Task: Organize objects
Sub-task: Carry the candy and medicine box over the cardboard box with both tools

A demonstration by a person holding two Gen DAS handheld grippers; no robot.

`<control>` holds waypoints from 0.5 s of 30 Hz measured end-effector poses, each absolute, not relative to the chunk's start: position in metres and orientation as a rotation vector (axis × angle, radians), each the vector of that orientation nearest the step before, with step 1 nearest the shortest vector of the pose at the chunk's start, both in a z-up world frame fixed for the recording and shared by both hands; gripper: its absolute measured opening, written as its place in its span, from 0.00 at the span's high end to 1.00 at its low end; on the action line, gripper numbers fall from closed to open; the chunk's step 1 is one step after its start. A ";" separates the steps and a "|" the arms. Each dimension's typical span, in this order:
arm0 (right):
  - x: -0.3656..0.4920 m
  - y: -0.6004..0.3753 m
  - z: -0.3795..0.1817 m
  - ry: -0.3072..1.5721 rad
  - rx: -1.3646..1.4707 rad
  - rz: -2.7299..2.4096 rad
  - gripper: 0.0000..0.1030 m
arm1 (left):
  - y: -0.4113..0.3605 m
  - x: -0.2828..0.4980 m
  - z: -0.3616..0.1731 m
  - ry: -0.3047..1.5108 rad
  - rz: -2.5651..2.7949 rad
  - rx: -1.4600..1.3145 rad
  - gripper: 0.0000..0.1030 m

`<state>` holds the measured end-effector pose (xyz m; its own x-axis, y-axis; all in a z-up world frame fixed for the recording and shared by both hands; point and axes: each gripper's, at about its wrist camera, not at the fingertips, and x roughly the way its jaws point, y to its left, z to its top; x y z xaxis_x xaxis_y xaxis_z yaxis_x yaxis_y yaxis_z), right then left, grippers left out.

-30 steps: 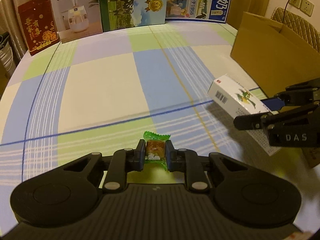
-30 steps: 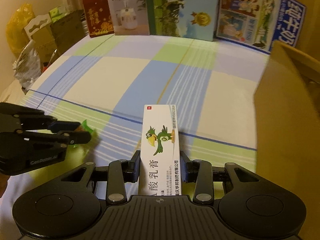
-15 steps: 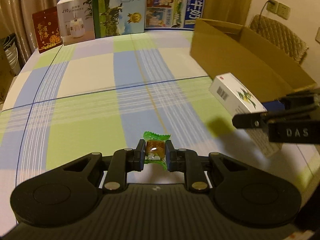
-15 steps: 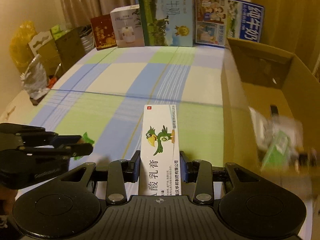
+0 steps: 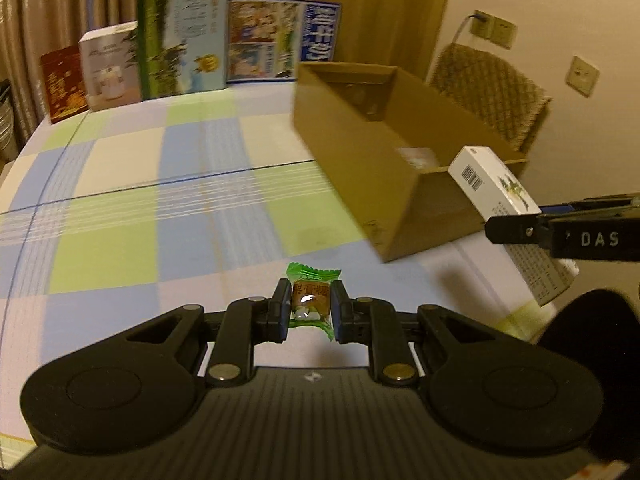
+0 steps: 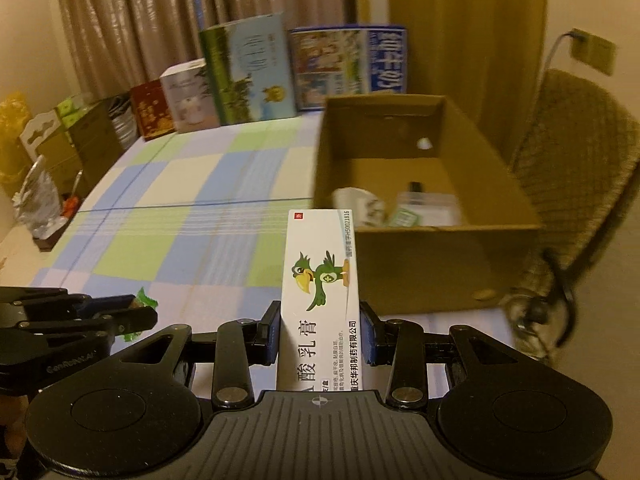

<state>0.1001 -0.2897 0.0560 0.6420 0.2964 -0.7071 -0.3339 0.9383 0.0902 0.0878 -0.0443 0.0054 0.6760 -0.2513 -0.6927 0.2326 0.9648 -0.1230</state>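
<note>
Both hands are loaded here. The left gripper point(image 5: 309, 310) has its jaws pinched on a green-wrapped candy point(image 5: 311, 298), held above the checked surface point(image 5: 120, 208). It's probably featherweight with a crinkly, slippery wrapper, so gripping the firm middle makes sense. The right gripper point(image 6: 320, 330) is clamped on a white ointment box point(image 6: 320, 280) near its lower end, just short of the cardboard box point(image 6: 424, 264). Thin card like that likely dents easily.

A cardboard box point(image 6: 420, 264) sits on the table's point(image 6: 192, 200) right side, with 4 packages point(image 6: 248, 72) standing behind it.
</note>
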 end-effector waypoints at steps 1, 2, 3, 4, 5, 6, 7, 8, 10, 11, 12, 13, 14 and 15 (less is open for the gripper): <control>0.097 -0.296 0.057 0.796 -0.047 0.350 0.66 | -0.052 0.085 0.009 0.779 -0.280 -0.028 0.84; 0.094 -0.303 0.059 0.793 -0.044 0.341 0.66 | -0.059 0.084 0.011 0.776 -0.288 -0.029 0.84; 0.091 -0.310 0.060 0.791 -0.039 0.334 0.66 | -0.065 0.082 0.014 0.771 -0.294 -0.028 0.85; 0.088 -0.316 0.061 0.789 -0.035 0.327 0.66 | -0.072 0.081 0.018 0.765 -0.301 -0.027 0.85; 0.086 -0.322 0.061 0.787 -0.030 0.320 0.66 | -0.077 0.080 0.020 0.761 -0.308 -0.028 0.84; 0.084 -0.328 0.062 0.785 -0.025 0.312 0.66 | -0.083 0.080 0.022 0.759 -0.314 -0.030 0.85; 0.082 -0.334 0.063 0.782 -0.017 0.303 0.66 | -0.089 0.081 0.025 0.758 -0.323 -0.030 0.85; 0.081 -0.338 0.063 0.779 -0.010 0.296 0.66 | -0.094 0.082 0.026 0.757 -0.331 -0.027 0.84; 0.080 -0.349 0.065 0.774 0.000 0.284 0.66 | -0.107 0.083 0.030 0.752 -0.344 -0.016 0.84; 0.079 -0.353 0.066 0.772 0.004 0.277 0.66 | -0.112 0.084 0.031 0.751 -0.350 -0.012 0.85; 0.078 -0.357 0.066 0.771 0.005 0.272 0.66 | -0.117 0.084 0.033 0.750 -0.355 -0.009 0.84; 0.077 -0.360 0.067 0.771 0.007 0.267 0.66 | -0.122 0.085 0.034 0.749 -0.360 -0.008 0.84; 0.077 -0.364 0.067 0.770 0.008 0.264 0.66 | -0.126 0.085 0.034 0.748 -0.365 -0.009 0.84; 0.077 -0.366 0.067 0.770 0.010 0.260 0.66 | -0.130 0.085 0.035 0.749 -0.369 -0.009 0.84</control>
<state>0.0771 -0.3660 0.0673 0.6875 0.2359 -0.6868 -0.2286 0.9680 0.1036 0.0854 -0.1300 0.0354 0.6712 -0.3305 -0.6635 0.3240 0.9359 -0.1385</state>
